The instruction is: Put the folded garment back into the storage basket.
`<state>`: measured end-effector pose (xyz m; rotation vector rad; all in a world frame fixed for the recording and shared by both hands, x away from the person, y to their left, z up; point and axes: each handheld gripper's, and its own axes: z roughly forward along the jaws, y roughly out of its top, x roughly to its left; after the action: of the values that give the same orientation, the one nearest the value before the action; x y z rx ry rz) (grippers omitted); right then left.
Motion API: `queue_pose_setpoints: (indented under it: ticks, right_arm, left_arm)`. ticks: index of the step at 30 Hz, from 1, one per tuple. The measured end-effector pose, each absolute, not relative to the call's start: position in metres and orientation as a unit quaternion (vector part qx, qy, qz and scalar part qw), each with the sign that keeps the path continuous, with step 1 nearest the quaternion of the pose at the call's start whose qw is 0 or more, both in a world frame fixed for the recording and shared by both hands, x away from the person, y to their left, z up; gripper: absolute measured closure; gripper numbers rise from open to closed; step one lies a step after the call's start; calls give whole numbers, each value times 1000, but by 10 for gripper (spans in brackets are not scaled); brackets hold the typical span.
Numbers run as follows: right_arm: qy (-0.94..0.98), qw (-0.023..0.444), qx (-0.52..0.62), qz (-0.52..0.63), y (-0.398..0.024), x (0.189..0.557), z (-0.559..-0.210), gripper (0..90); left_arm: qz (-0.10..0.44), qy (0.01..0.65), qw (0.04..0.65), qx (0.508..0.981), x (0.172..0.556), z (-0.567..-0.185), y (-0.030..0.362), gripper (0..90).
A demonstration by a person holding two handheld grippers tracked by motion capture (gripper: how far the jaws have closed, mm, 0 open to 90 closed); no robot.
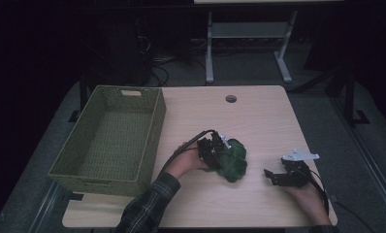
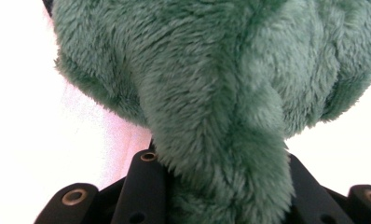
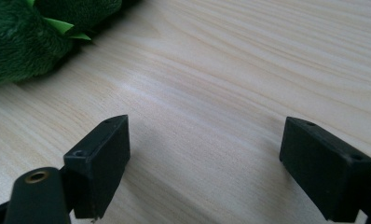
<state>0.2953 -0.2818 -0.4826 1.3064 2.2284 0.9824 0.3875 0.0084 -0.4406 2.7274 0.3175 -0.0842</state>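
A dark green plush toy (image 1: 233, 164) lies near the middle of the light wooden table (image 1: 264, 121). My left gripper (image 1: 214, 148) comes at it from the left, and in the left gripper view a furry limb of the plush toy (image 2: 211, 93) is pinched between the two black jaws of the left gripper (image 2: 221, 186). My right gripper (image 1: 274, 177) rests low over the table to the right of the toy, apart from it. In the right gripper view, the right gripper (image 3: 207, 163) stands open over bare wood, with the plush toy (image 3: 20, 42) and its light green tag (image 3: 65, 27) at the upper left.
A green woven basket (image 1: 152, 131) stands on the table's left side with nothing visible inside. A round cable hole (image 1: 231, 98) sits near the far edge. Beyond the table are a white desk frame (image 1: 209, 53) and cables on a dark floor.
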Motion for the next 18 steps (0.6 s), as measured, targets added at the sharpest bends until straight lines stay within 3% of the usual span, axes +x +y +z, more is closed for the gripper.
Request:
queue_pose_setpoints:
  ticks: [18]
  right_arm:
    - [792, 187, 465, 349, -282, 295, -483, 157]
  left_arm:
    - [-43, 137, 214, 966, 378, -411, 24, 729]
